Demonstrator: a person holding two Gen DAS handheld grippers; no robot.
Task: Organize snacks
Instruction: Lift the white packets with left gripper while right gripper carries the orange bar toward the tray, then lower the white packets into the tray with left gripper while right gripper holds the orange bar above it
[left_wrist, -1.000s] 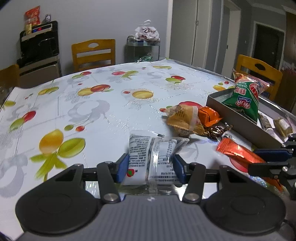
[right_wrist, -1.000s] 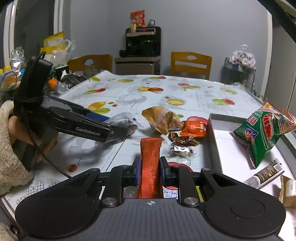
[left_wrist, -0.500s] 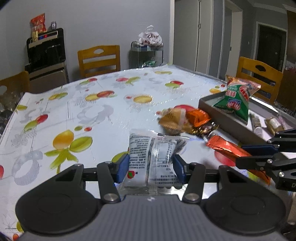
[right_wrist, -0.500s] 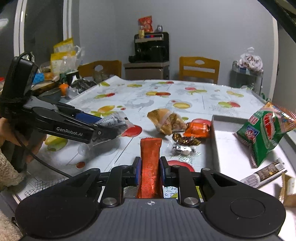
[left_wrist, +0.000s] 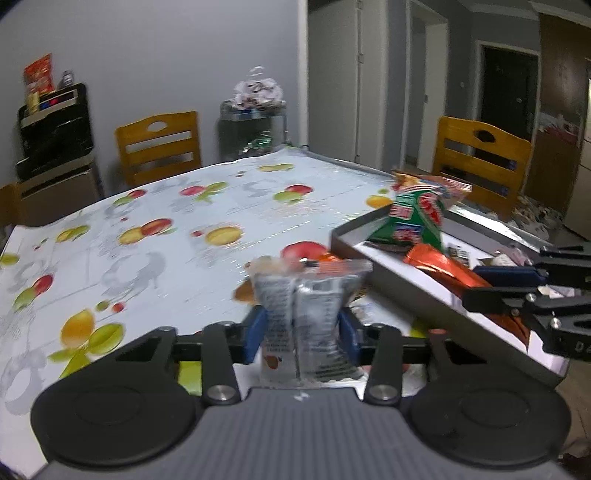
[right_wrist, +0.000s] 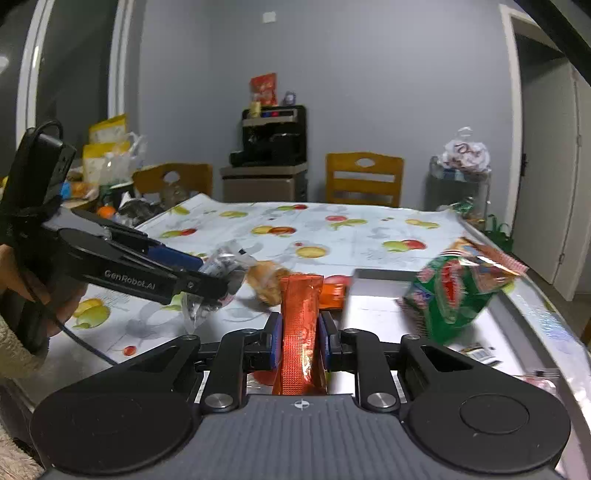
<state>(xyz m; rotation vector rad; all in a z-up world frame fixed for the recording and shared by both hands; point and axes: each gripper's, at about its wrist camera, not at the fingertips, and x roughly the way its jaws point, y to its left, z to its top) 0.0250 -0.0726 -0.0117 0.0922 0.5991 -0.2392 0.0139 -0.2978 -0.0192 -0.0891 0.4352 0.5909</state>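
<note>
Snacks are riding in both grippers toward the grey tray. From the left wrist view, the left gripper (left_wrist: 301, 334) is clamping a clear printed packet (left_wrist: 308, 325); its jaws have just been closing and the blue pads are now pressing the packet's sides. The packet is standing with its long axis running straight ahead toward twelve o'clock, sealed top edge farthest out, above the fruit-print worktop (left_wrist: 147, 236). At two o'clock the tray (left_wrist: 417, 291) is waiting, a green chip bag (left_wrist: 417, 214) leaning inside it. To do this carry well, I'd judge the packet should clear the tray's near wall before release, landing on bare floor beside the green bag.

From the right wrist view, the right gripper (right_wrist: 300, 341) is gripping an orange foil stick (right_wrist: 300, 332), jaws closed tight on its lower half. The stick is pointing toward twelve o'clock, slightly upward, lengthwise between the pads. The tray rim (right_wrist: 384, 275) is lying just ahead at one o'clock.
</note>
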